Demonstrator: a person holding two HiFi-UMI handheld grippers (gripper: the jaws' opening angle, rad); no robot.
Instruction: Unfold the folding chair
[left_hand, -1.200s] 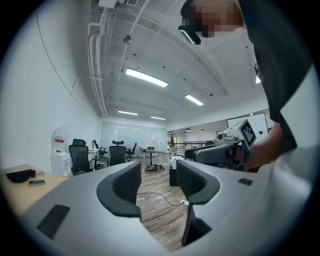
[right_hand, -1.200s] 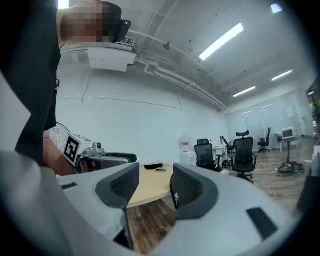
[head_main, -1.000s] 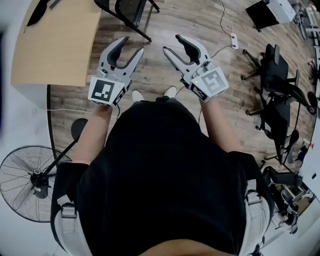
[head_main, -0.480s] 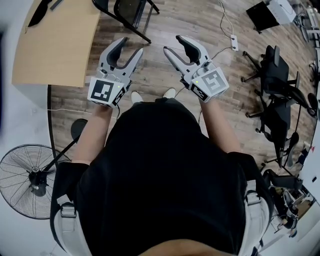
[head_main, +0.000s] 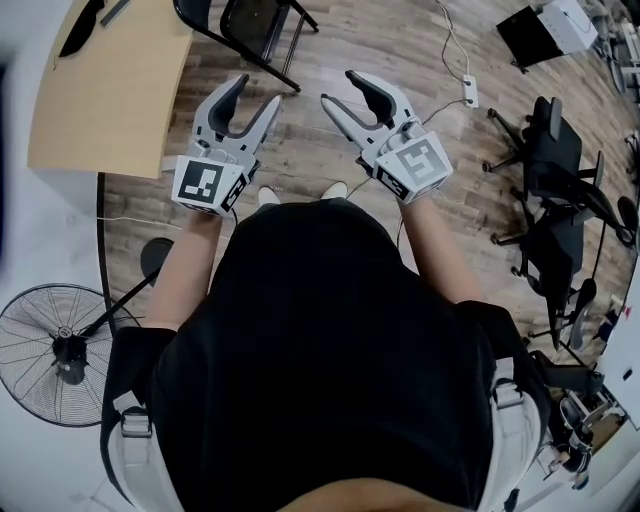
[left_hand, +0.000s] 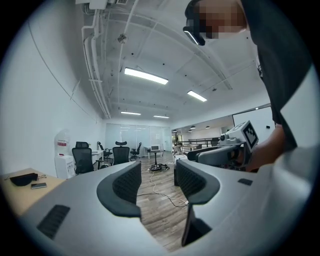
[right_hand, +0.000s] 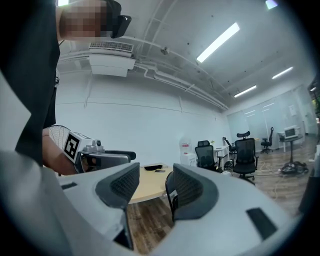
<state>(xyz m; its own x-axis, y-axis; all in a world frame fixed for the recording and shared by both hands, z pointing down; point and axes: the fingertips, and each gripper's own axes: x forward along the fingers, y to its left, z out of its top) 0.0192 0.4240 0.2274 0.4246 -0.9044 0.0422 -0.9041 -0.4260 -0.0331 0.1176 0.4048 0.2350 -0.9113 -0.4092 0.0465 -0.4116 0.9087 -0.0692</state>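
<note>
The folding chair (head_main: 250, 28), black and on thin legs, stands on the wood floor at the top of the head view, partly cut off by the frame edge. My left gripper (head_main: 256, 94) is held out in front of my body, short of the chair's near legs, jaws apart with nothing between them. My right gripper (head_main: 340, 90) is level beside it, to the chair's right, also open and empty. In the left gripper view the left gripper (left_hand: 157, 181) points along the floor, and the right gripper (left_hand: 235, 145) shows off to the side.
A light wooden table (head_main: 110, 80) stands left of the chair, with dark items on its far end. A floor fan (head_main: 60, 355) is at my lower left. Black office chairs (head_main: 560, 170) stand at the right, and a cable with a power strip (head_main: 468, 88) crosses the floor.
Both grippers have moved together a little towards the chair, up the frame. More of the chair shows now. The jaws stand as wide as before.
</note>
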